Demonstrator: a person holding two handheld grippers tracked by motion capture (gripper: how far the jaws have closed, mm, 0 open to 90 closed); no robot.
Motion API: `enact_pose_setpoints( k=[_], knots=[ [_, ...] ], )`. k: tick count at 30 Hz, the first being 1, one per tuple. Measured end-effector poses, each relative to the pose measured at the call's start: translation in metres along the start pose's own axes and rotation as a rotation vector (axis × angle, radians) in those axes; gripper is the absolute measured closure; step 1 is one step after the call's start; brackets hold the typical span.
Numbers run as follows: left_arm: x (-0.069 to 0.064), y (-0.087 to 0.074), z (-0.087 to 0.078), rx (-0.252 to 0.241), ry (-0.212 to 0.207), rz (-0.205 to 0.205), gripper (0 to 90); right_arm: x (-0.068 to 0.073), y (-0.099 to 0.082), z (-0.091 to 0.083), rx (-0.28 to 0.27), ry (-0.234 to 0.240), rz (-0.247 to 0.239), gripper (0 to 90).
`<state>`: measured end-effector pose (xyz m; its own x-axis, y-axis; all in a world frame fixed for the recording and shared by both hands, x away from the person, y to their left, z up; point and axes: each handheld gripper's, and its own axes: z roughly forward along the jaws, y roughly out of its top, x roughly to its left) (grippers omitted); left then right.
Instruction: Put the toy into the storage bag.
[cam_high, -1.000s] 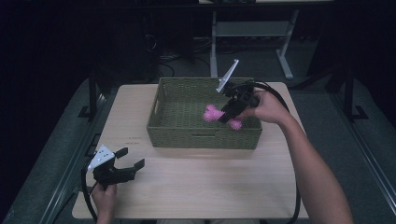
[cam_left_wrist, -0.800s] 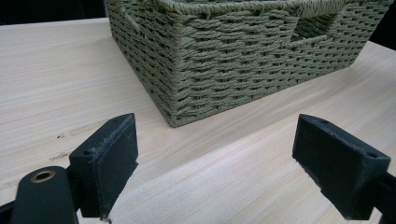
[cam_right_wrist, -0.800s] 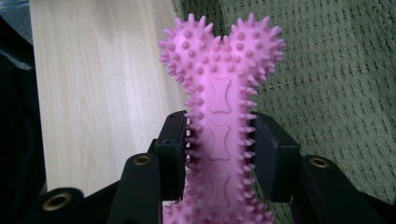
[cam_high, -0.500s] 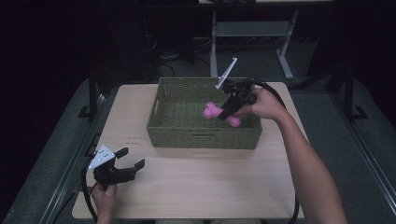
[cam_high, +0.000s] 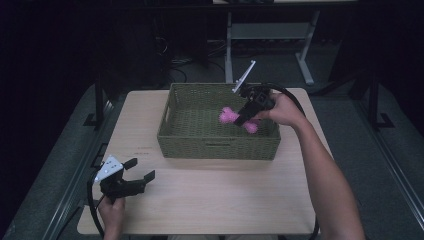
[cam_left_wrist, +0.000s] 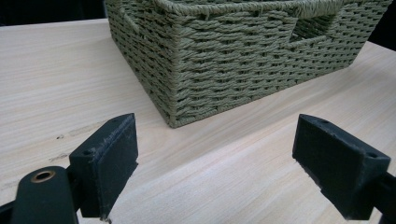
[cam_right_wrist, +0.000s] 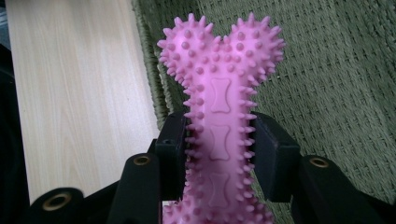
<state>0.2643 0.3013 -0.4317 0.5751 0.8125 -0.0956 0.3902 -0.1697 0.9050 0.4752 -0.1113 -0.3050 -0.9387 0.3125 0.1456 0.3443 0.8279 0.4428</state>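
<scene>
Landmark: the green woven basket (cam_high: 218, 145), standing on the pale wood tabletop (cam_high: 225, 200) toward its far edge.

Nearest the person, the left tongs (cam_high: 139, 170) rest at the tabletop's near-left corner, well apart from the basket and short of its near-left corner. Their jaws stand wide apart with nothing between them; in the left gripper view the basket corner (cam_left_wrist: 173, 93) lies beyond the gap. A broad bare stretch of tabletop lies between the basket's near wall and the near edge. Narrower bare strips run along the basket's left and right sides.

Small reddish marks lie on the tabletop just off the basket's near-left corner; they are too small to read. No brand or label can be read on the basket.

Farther off, the right tongs (cam_high: 239, 120) are held over the basket's right half, above its inside. Their jaws are clamped on the shaft of a pink spiked bone-shaped toy (cam_right_wrist: 219, 116), one pad on each side. The toy (cam_high: 230, 116) is inside the basket's rim line; whether it touches the basket floor cannot be told. Small bone shapes are embossed along its shaft.
</scene>
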Motion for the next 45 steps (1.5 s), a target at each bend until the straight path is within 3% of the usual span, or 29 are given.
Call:
enact_pose_setpoints(
  k=[20, 45],
  knots=[
    [0.0, 0.0, 0.0, -0.002, 0.001, -0.001, 13.6, -0.019, 0.0, 0.021, 0.024, 0.017, 0.036, 57.6],
    [0.001, 0.0, 0.0, -0.002, 0.005, -0.002, 13.7, -0.031, 0.001, 0.048, 0.066, 0.053, 0.057, 57.6]
  ],
)
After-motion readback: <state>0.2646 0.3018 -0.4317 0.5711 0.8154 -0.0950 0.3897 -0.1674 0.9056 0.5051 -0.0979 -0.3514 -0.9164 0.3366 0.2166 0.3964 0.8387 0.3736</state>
